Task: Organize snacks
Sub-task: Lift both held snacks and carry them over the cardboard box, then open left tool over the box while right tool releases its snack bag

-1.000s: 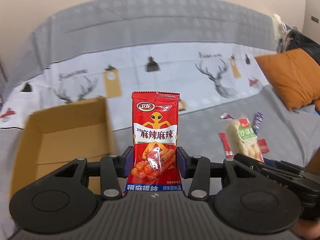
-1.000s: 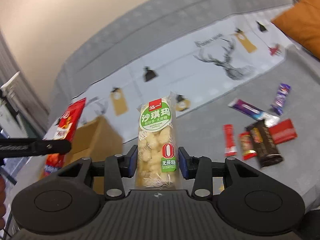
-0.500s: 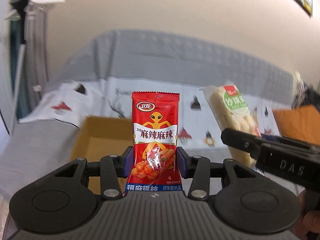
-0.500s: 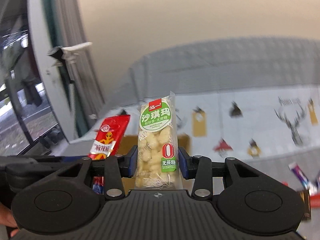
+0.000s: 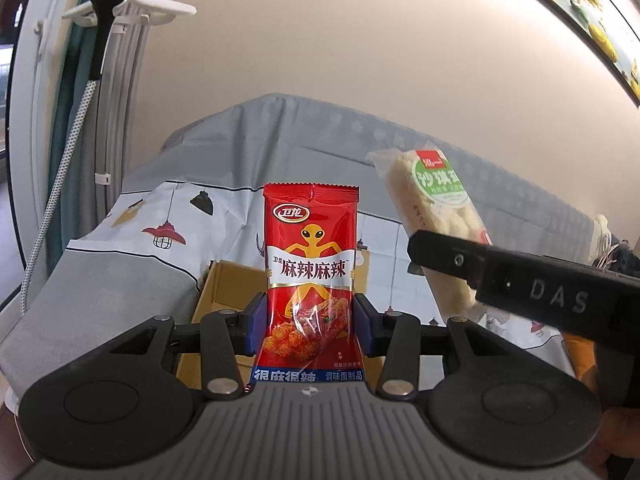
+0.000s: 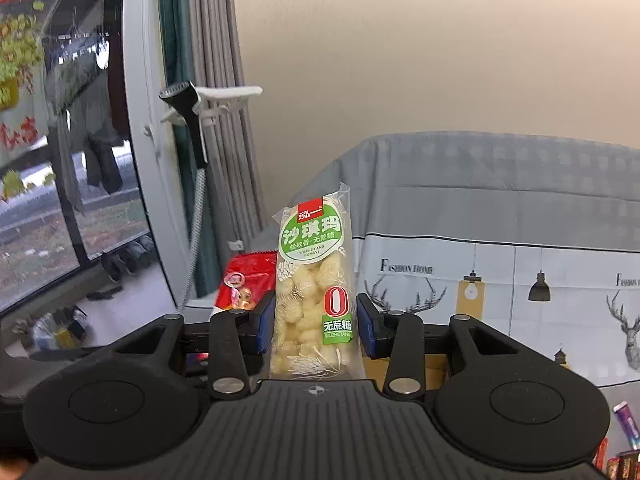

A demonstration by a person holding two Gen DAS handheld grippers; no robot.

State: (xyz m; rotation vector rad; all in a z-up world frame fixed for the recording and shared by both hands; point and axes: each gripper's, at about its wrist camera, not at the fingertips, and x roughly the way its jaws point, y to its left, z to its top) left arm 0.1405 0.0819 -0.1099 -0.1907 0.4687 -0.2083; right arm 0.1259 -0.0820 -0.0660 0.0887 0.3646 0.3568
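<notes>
My left gripper (image 5: 310, 326) is shut on a red spicy snack packet (image 5: 310, 264) and holds it upright in the air. Behind and below it is an open cardboard box (image 5: 224, 284) on the bed. My right gripper (image 6: 316, 330) is shut on a clear packet of pale rice cake with a green label (image 6: 314, 280), also upright. This packet and the right gripper's finger (image 5: 500, 276) show at the right of the left wrist view. The red packet (image 6: 244, 280) shows just left of the rice cake in the right wrist view. The box edge (image 6: 434, 368) shows below the right gripper.
The bed has a grey and white sheet (image 6: 500, 272) with deer and lamp prints. Several small snack bars (image 6: 624, 424) lie at the lower right of the right wrist view. A window and curtains (image 6: 208, 120) with a white bracket (image 5: 132, 4) stand at the left.
Both grippers have swung left and tilted up with their packets. The box has moved lower in view; the window and curtains have come into view. The two packets are closer together.
</notes>
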